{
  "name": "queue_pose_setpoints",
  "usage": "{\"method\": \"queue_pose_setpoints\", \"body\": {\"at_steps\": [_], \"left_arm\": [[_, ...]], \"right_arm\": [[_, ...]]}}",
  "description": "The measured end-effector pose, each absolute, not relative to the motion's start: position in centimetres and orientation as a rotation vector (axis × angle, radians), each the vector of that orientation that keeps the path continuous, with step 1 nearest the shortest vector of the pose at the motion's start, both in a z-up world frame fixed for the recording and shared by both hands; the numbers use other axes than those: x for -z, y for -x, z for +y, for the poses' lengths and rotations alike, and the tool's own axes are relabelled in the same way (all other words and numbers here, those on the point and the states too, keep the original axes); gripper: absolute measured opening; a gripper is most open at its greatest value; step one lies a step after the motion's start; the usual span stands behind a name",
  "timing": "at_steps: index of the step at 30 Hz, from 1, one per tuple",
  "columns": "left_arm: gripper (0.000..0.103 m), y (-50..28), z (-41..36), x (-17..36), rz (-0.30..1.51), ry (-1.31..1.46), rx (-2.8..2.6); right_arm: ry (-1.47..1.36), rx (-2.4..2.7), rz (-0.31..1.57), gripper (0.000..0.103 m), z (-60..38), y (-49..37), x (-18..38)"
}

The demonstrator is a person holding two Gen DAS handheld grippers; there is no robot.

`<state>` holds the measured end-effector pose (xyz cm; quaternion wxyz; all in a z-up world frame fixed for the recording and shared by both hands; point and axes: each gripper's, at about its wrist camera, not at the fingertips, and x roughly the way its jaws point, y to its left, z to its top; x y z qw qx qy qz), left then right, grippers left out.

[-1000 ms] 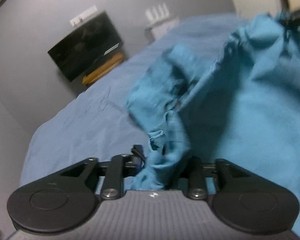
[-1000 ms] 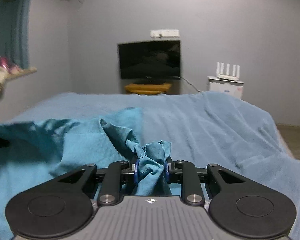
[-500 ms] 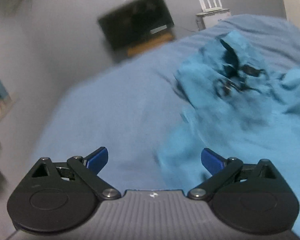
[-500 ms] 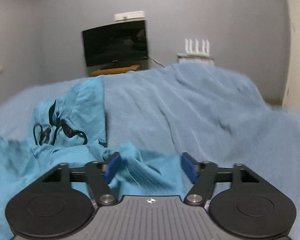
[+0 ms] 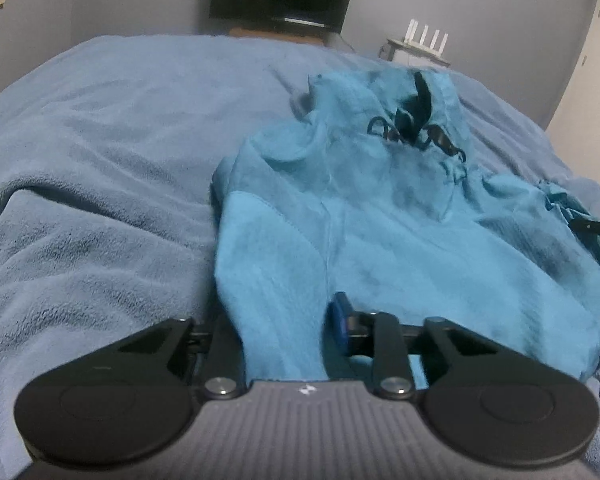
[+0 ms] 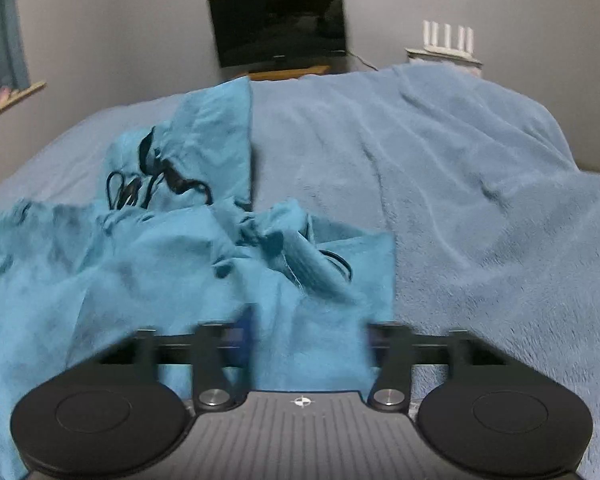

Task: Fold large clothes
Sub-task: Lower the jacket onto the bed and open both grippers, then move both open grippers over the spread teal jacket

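Note:
A teal hooded garment [image 5: 380, 220] with black drawstrings [image 5: 416, 128] lies spread on the blue bed blanket [image 5: 100, 140], hood pointing away. My left gripper [image 5: 288, 328] is at its near left hem; the jaws stand apart with cloth between them, and the left finger is hidden by fabric. In the right wrist view the same garment [image 6: 160, 272] lies left of centre. My right gripper [image 6: 308, 336] is open over its near right hem, with cloth lying between the blurred fingers.
The blue blanket [image 6: 480, 200] covers the whole bed. A black TV [image 6: 280, 22] on a wooden stand and a white router [image 6: 446, 38] on a small cabinet are at the far wall. A door [image 5: 588, 64] is at far right.
Both grippers let go of the bunched teal cloth they held a second ago and opened. The garment dropped flat on the bed. Both grippers now sit low at its near hem, jaws narrower than half a second ago.

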<state>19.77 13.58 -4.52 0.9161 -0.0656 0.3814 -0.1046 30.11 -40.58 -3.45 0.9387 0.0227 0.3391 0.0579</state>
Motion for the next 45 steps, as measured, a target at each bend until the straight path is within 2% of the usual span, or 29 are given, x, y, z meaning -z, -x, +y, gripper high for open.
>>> {"method": "queue_pose_setpoints", "body": {"at_steps": [3, 6, 8, 11, 12, 13, 15, 17, 20, 22, 24, 29, 32, 35, 37, 38, 39, 42, 45], "left_arm": [[0.009, -19.2, 14.2, 4.1, 0.748, 0.165, 0.224], [0.009, -19.6, 14.6, 4.8, 0.782, 0.181, 0.206], [0.009, -20.2, 14.8, 5.6, 0.824, 0.204, 0.195], [0.01, -20.1, 14.9, 5.6, 0.835, 0.215, 0.191], [0.011, -20.0, 14.8, 5.3, 0.823, 0.202, 0.185], [0.013, -19.9, 14.6, 4.9, 0.806, 0.18, 0.162], [0.027, -18.8, 14.1, 3.4, 0.742, 0.109, 0.062], [0.028, -17.7, 12.8, 1.3, 0.661, 0.024, 0.007], [0.041, -17.7, 9.6, -1.5, 0.59, -0.063, 0.06], [0.047, -18.7, 6.8, -2.5, 0.571, -0.073, 0.154], [0.06, -20.7, 4.2, -2.3, 0.579, -0.059, 0.246], [0.06, -26.5, 0.8, 2.1, 0.667, -0.046, 0.262], [0.06, -29.0, 2.0, 6.1, 0.749, -0.044, 0.136], [0.06, -29.5, 4.7, 9.0, 0.779, 0.11, 0.138], [0.06, -29.5, 5.2, 8.9, 0.77, 0.144, 0.133], [0.06, -29.6, 5.0, 8.9, 0.769, 0.141, 0.131], [0.06, -29.5, 4.8, 8.9, 0.768, 0.132, 0.129], [0.06, -29.0, 4.3, 9.1, 0.755, 0.071, 0.119], [0.062, -28.8, 3.4, 9.6, 0.744, -0.01, 0.109]], "right_arm": [[-0.049, -0.094, 0.592, 0.013, -40.2, -30.2, 2.7], [-0.058, -0.046, 0.498, 0.015, -40.2, -30.4, 1.9], [-0.017, 0.024, 0.508, 0.024, -39.8, -31.6, 3.0], [0.068, 0.134, 0.575, 0.05, -39.2, -33.1, 5.7], [0.064, 0.152, 0.576, 0.055, -39.2, -32.9, 5.9], [0.052, 0.168, 0.56, 0.056, -39.1, -32.6, 5.6], [0.042, 0.168, 0.504, 0.059, -39.2, -31.1, 4.4], [0.02, 0.14, 0.417, 0.062, -39.0, -29.6, 3.0], [-0.071, 0.046, 0.339, 0.062, -38.6, -28.7, 1.7], [-0.11, -0.015, 0.361, 0.059, -37.8, -29.6, 1.9], [-0.12, -0.05, 0.393, 0.056, -36.7, -31.0, 3.0], [-0.085, -0.026, 0.501, 0.05, -35.2, -35.2, 7.5], [-0.038, 0.033, 0.508, 0.049, -35.4, -36.8, 9.2], [-0.055, 0.101, 0.502, 0.049, -36.7, -38.1, 9.9], [-0.11, 0.12, 0.513, 0.053, -38.0, -38.9, 10.3], [-0.139, 0.132, 0.52, 0.068, -38.7, -39.2, 10.6], [-0.17, 0.158, 0.522, 0.079, -39.3, -39.6, 11.1], [-0.285, 0.184, 0.514, 0.078, -41.3, -39.2, 11.8], [-0.269, 0.216, 0.449, 0.073, -41.0, -37.4, 11.0]]}}
